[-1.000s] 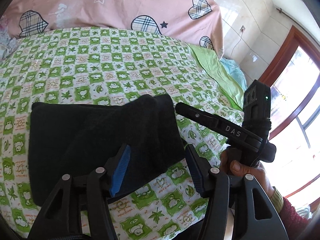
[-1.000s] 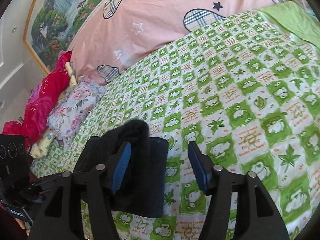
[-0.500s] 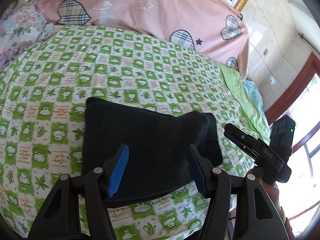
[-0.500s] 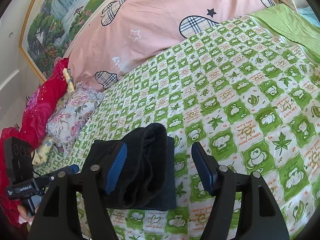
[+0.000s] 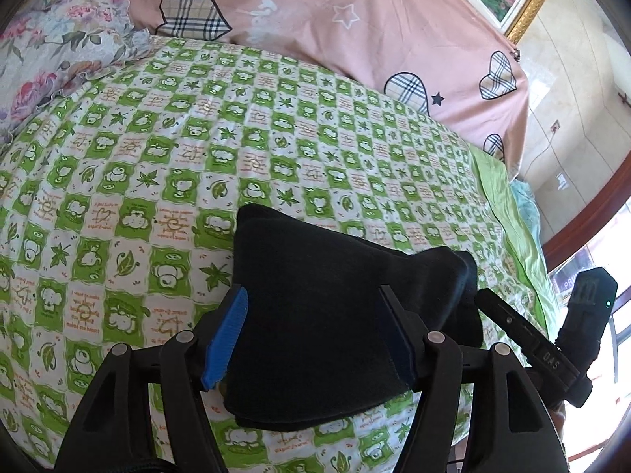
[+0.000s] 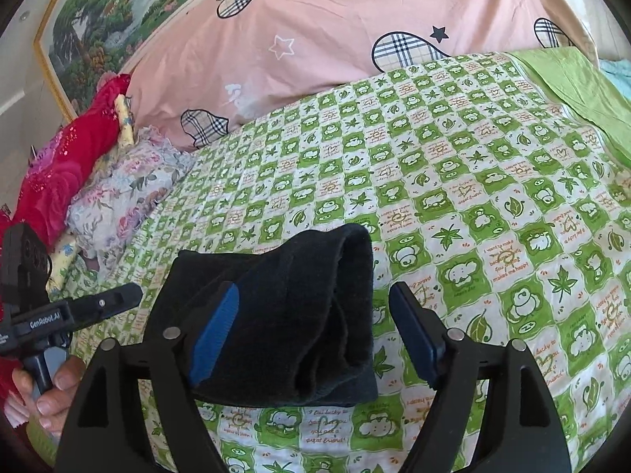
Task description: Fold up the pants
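Observation:
The black pants (image 5: 347, 354) lie folded into a thick bundle on the green checked bedsheet (image 5: 157, 181). My left gripper (image 5: 311, 295) hovers over their near edge, its jaws opening, the cloth below and between the pads but not pinched. From the other side, my right gripper (image 6: 313, 291) stands over the rolled fold of the pants (image 6: 315, 335), its jaws opening too, with the pads clear of the cloth. One of the right gripper's fingers (image 5: 508, 323) pokes in beside the bundle. A hand (image 6: 51, 386) holds the left tool at the lower left.
A pink quilt (image 5: 355, 39) with plaid hearts is heaped along the far side of the bed. A floral pillow (image 6: 118, 201) and a red cloth (image 6: 67, 157) lie at the left. A plain green sheet (image 6: 572, 79) borders the right edge, towards the window.
Both pairs of jaws have spread wider. The left gripper has swung across so the bundle sits centred between its fingers. The right gripper has drawn back and its left pad has come off the fold.

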Action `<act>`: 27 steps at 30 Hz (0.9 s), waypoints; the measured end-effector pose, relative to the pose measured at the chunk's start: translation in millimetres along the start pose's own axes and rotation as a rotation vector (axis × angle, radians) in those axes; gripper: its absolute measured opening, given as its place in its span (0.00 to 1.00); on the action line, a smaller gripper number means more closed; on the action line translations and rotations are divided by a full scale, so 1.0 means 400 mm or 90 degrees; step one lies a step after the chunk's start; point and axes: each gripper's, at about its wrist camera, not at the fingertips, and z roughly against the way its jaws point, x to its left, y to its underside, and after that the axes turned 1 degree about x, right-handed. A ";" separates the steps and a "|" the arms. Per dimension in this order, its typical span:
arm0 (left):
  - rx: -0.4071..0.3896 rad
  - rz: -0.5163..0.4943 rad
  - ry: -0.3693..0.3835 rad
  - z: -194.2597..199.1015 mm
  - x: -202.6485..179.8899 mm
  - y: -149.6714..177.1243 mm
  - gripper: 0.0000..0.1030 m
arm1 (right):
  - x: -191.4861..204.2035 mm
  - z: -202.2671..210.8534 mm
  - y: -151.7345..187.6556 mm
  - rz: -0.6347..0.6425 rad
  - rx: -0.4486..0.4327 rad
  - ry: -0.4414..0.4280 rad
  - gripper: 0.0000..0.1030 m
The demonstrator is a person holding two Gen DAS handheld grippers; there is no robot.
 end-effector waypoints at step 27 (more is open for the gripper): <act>0.041 0.040 -0.111 -0.144 0.075 -0.048 0.69 | -0.017 -0.091 0.013 0.032 0.030 0.090 0.83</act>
